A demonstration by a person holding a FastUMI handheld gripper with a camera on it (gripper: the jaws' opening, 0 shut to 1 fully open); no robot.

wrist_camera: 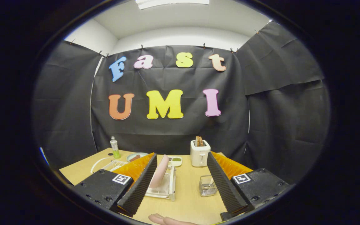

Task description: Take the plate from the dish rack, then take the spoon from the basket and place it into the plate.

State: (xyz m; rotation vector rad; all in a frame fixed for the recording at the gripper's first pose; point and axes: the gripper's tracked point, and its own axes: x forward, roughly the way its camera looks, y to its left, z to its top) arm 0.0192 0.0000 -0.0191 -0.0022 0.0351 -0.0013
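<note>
One plate [159, 171] in rack [167, 191]; hand-held gripper [180, 184] fingers apart, empty.

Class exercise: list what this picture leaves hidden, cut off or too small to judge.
Gripper view:
- Dish rack: near side hidden behind the open gripper.
- Basket: contents too small to make out.
- Dish beside the bottle: partly hidden.
- Hand: cut off by the edge.

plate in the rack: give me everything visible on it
The plate looks pale pink and smooth, maybe ceramic or plastic. It stands on edge, tilted, in the white dish rack on the wooden table, seen nearly edge-on, so its face is hard to read. It sits between the open fingers of the gripper, close to the left one, which overlaps its lower edge; contact there cannot be judged. Only the rack visibly supports it.
</note>
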